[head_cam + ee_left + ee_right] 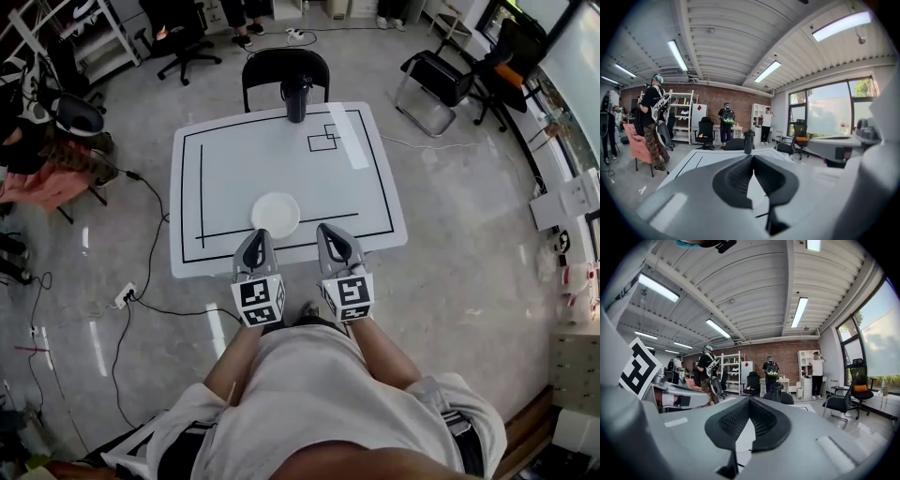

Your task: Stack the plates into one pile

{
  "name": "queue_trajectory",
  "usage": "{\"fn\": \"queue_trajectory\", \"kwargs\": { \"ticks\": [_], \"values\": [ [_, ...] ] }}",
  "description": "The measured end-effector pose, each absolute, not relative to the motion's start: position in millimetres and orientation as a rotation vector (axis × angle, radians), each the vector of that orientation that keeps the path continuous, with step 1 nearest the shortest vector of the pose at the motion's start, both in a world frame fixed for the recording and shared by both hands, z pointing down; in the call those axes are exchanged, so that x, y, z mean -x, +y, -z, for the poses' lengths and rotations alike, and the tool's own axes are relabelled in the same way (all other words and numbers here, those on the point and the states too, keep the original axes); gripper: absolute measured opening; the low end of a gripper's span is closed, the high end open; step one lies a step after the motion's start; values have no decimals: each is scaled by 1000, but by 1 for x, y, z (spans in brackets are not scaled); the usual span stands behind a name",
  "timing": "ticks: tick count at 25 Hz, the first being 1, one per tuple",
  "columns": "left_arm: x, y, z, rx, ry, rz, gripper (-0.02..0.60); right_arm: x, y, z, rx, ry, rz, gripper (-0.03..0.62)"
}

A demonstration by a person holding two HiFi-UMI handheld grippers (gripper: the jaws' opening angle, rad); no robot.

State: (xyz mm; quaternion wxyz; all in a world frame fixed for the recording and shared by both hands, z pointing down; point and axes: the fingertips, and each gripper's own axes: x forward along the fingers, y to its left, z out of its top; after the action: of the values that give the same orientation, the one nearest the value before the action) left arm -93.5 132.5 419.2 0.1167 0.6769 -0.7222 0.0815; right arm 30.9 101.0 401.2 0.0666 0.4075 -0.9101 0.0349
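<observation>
Over the bench's (281, 159) near edge, I am holding the left tongs (255, 235) and right tongs (328, 229) side by side, both pressed together and empty. White plates (276, 215) are sitting just beyond their tips.

This is a big work room, like an office mixed with a lab. Right in front of the fingers (255, 246) stands a white desk (225, 159) with black lines (201, 187) marked on it. Past the desk, farther ahead of the fingers, black office chairs (284, 70) stand on a hard grey floor (469, 244). Left of the fingers, cables (159, 208) run over the floor to a plug strip (125, 295). Far ahead is a red brick wall (787, 355) with white shelves (684, 119) and people (726, 123) standing about. Long lights (677, 54) run along the white ceiling. Big windows (829, 112) are off to the right of the fingers.
</observation>
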Motion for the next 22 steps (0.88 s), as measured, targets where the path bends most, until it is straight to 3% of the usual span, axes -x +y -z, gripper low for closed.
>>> {"fn": "queue_trajectory", "kwargs": {
  "ticks": [22],
  "values": [
    [71, 120, -405, -2015, -2094, -238, 3, -44, 104, -383, -1205, -2766, -67, 0]
  ]
}}
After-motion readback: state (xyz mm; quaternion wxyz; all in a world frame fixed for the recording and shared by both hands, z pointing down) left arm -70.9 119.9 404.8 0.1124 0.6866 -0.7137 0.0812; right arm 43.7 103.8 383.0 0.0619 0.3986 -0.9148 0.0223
